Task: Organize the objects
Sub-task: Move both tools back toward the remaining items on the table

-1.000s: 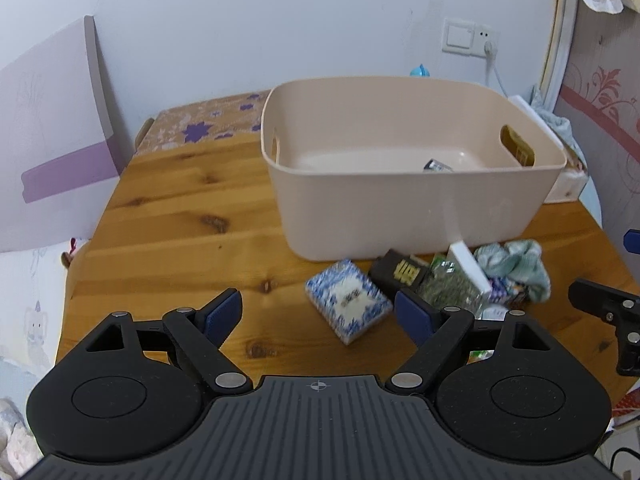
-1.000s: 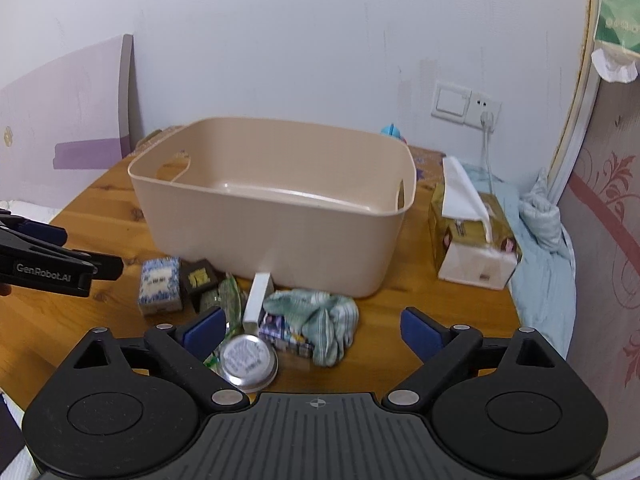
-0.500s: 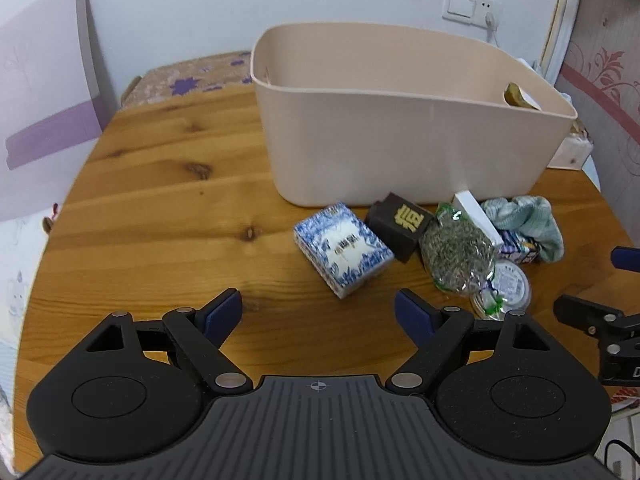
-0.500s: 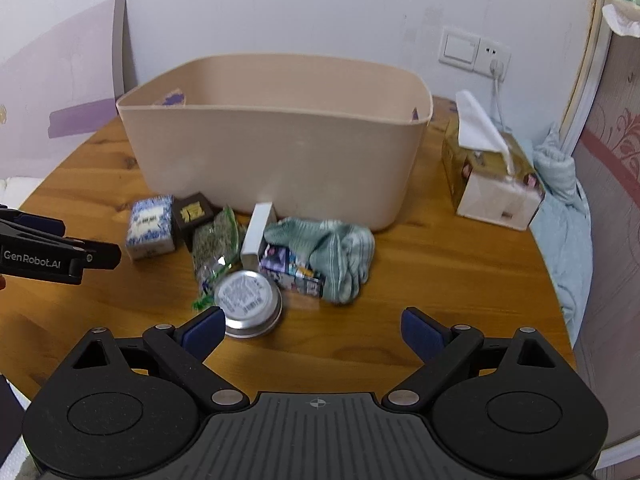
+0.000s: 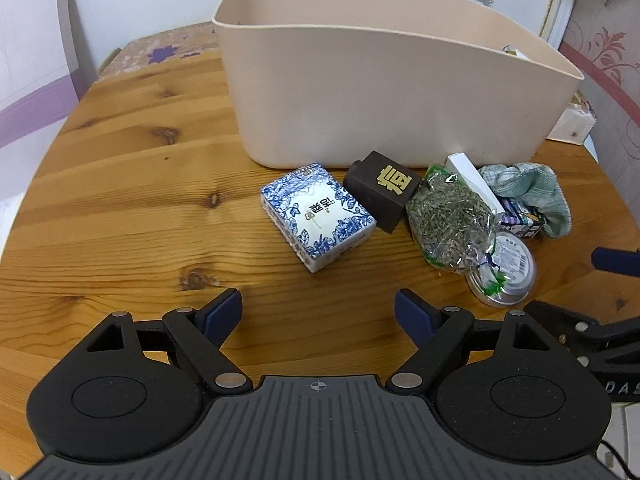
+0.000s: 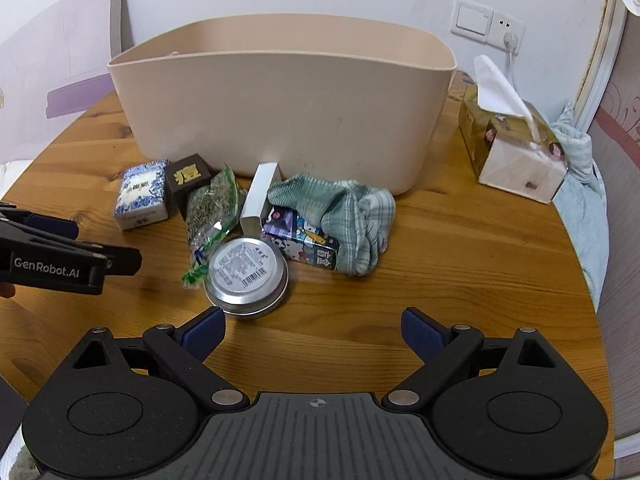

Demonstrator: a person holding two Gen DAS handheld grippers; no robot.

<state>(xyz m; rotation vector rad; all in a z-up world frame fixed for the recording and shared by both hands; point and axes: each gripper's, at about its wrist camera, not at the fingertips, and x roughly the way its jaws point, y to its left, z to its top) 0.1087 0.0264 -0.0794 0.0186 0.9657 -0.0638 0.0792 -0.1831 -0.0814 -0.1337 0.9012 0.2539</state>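
A beige plastic bin (image 5: 380,88) (image 6: 288,108) stands on the round wooden table (image 5: 132,184). In front of it lie a blue-and-white box (image 5: 318,214) (image 6: 141,194), a dark brown box with a gold character (image 5: 382,188) (image 6: 188,174), a clear bag of dried herbs (image 5: 450,220) (image 6: 210,204), a white box (image 6: 259,196), a round metal tin (image 5: 504,272) (image 6: 248,276), a purple cartoon carton (image 6: 300,236) and a green checked cloth (image 5: 528,192) (image 6: 344,212). My left gripper (image 5: 318,312) is open just short of the blue-and-white box. My right gripper (image 6: 312,326) is open, near the tin.
A tissue box (image 6: 512,148) sits right of the bin, with a pale blue cloth (image 6: 580,168) beyond it by the table edge. A purple-striped board (image 5: 28,80) leans on the wall at left. Bare wood lies left of the objects.
Both grippers have dropped lower and moved closer to the objects in front of the bin; the inside of the bin is no longer visible.
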